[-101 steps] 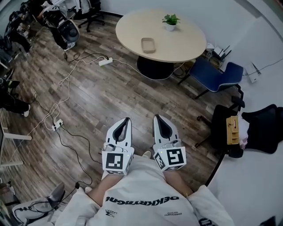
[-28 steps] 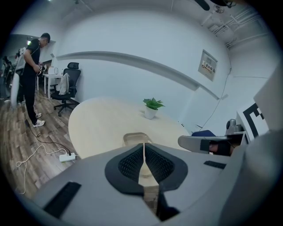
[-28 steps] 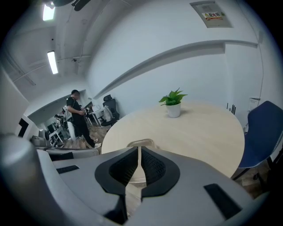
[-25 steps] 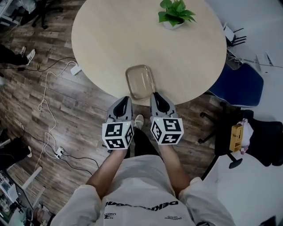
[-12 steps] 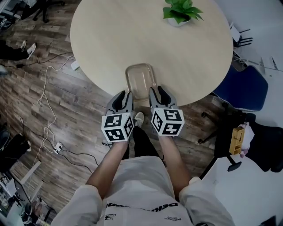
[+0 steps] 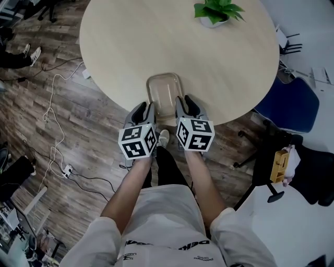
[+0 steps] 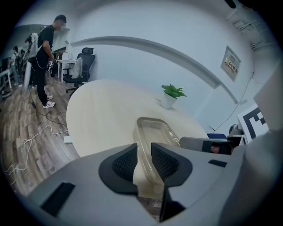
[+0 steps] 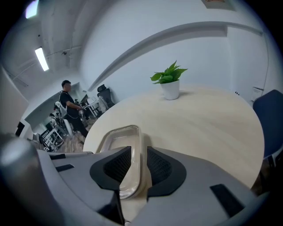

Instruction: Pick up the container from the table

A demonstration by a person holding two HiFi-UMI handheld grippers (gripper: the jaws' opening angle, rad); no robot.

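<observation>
**Two grippers flank the container at the table's edge**

Head view: the clear container sits on the round table, centre frame, right at the table's lower edge. The left gripper is at its left side and the right gripper at its right side. A potted plant sits up top.

Left gripper view: jaws parted, the container's long wall running up between the ribbed pads, no squeeze showing.

Right gripper view: same story, the other wall between the jaws, and they're closing in, not yet clamped.
</observation>
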